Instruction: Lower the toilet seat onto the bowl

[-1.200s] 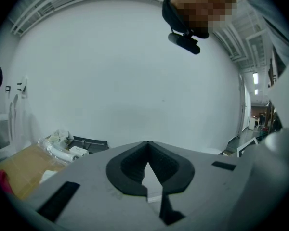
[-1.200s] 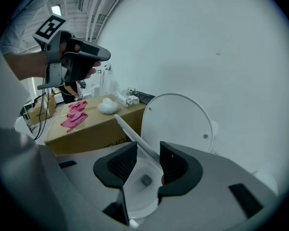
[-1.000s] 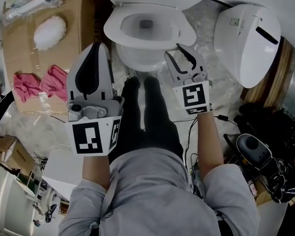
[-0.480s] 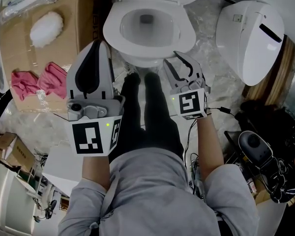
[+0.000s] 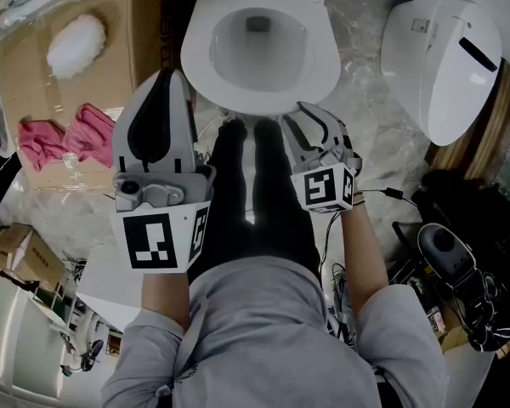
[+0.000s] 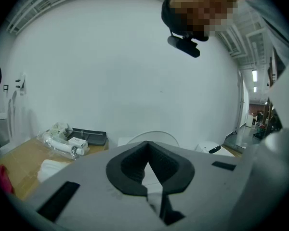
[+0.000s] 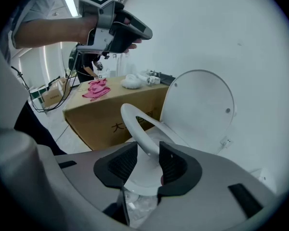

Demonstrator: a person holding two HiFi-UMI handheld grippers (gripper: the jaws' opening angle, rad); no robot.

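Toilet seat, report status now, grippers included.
Right gripper shut on toilet seat front rim; left gripper shut, empty, held clear. Toilet seat tilted above bowl, not yet down; lid upright behind. Nothing seen between them.

Pink cloth + white pad on cardbd box, L side

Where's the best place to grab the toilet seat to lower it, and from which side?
Take the toilet seat at its front rim, the part farthest from the upright lid, coming from the front of the bowl. The ring stands tilted, so that edge juts toward you and its narrow band fits between the pads. The right gripper is closed on it there.
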